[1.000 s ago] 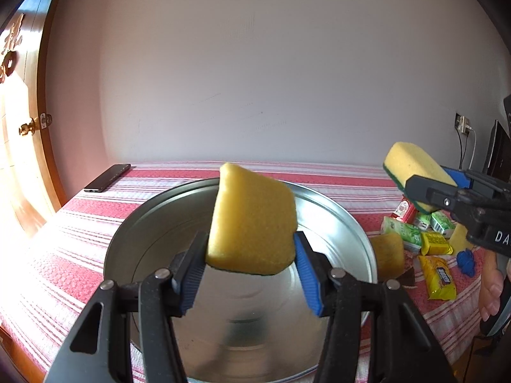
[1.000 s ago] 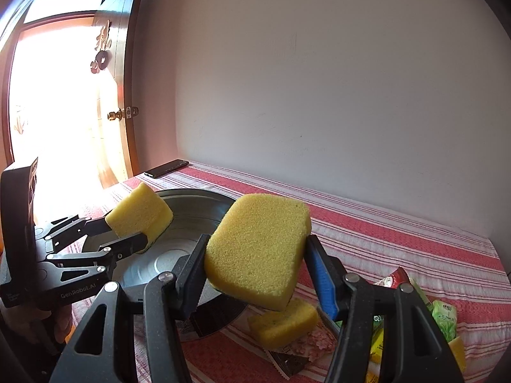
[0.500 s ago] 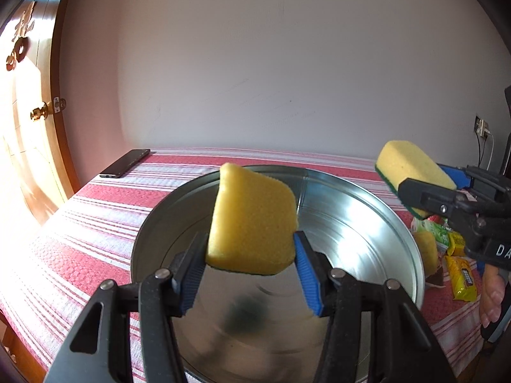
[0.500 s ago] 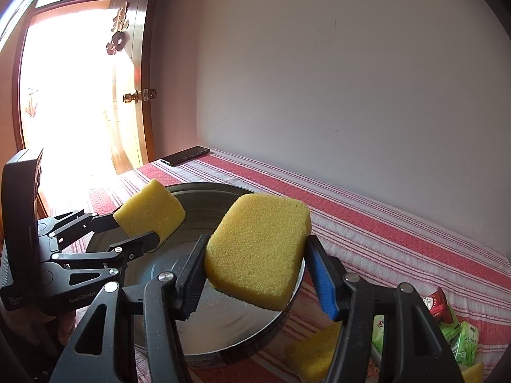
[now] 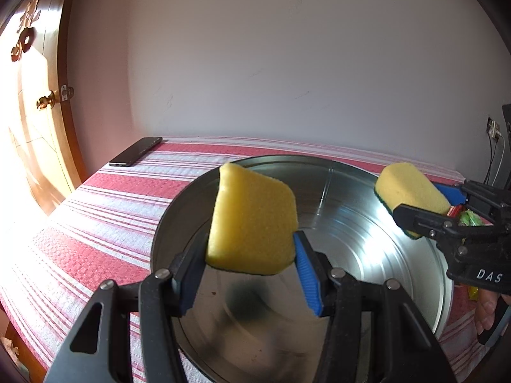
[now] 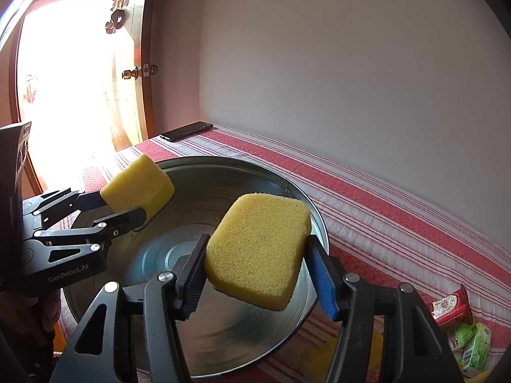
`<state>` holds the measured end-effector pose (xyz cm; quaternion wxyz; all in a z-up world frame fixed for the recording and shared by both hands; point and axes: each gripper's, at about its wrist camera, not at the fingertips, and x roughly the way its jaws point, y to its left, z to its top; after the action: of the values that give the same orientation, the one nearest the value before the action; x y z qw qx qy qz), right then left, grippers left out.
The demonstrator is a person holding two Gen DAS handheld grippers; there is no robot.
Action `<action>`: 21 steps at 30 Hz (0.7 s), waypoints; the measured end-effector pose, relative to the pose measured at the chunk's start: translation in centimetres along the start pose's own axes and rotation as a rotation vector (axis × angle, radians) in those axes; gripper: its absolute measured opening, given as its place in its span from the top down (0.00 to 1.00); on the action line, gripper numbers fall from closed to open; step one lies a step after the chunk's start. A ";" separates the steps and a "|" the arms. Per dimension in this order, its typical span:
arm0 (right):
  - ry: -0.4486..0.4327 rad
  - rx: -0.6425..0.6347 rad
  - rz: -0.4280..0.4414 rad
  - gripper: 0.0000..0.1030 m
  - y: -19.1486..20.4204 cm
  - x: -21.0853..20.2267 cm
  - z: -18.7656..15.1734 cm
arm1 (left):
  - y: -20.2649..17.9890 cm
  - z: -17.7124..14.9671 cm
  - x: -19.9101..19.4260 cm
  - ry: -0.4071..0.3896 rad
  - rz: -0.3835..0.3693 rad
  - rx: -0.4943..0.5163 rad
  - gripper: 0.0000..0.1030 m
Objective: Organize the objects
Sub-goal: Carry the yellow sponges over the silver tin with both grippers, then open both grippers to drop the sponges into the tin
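My left gripper [image 5: 249, 265] is shut on a yellow sponge [image 5: 252, 220] with a green underside, held over the round metal basin [image 5: 338, 175]. In the right wrist view that same left gripper [image 6: 127, 204] and its sponge [image 6: 137, 185] hang over the basin's left rim [image 6: 223, 161]. My right gripper [image 6: 255, 271] is shut on a second yellow sponge [image 6: 258, 249] above the basin's right half. From the left wrist view the right gripper [image 5: 424, 204] comes in from the right with its sponge [image 5: 412, 191] over the basin's far right rim.
A red and white striped cloth [image 5: 95, 210] covers the table. A dark phone [image 5: 135, 154] lies at the far left corner by the wall. Small snack packets [image 6: 460, 325] lie to the right of the basin. A wooden door [image 6: 140, 73] stands at the left.
Both grippers have moved left over the basin, each still holding its sponge. The basin now fills more of both views, and the loose sponge and packets have slid out to the right.
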<state>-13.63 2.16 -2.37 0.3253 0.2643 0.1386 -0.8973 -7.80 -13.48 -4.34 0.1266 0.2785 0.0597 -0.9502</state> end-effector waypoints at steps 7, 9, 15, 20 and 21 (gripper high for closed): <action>0.025 -0.008 0.011 0.41 0.4 1.3 -0.3 | 0.5 0.0 0.3 0.013 0.012 -0.006 0.48; 0.031 -0.011 0.013 0.41 0.6 1.7 -0.3 | 0.7 0.0 0.4 0.016 0.015 -0.006 0.48; 0.038 -0.010 0.012 0.41 0.7 2.0 -0.7 | 1.0 -0.1 0.4 0.015 0.021 -0.001 0.48; 0.035 -0.006 0.007 0.41 0.5 2.0 -0.9 | 1.1 -0.1 0.3 0.014 0.023 0.001 0.48; 0.030 -0.004 0.006 0.41 0.5 1.9 -0.9 | 1.1 -0.1 0.3 0.013 0.024 0.002 0.47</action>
<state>-14.22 1.15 -4.23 0.3265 0.2775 0.1446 -0.8919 -7.73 -14.58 -4.63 0.1373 0.2857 0.0561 -0.9468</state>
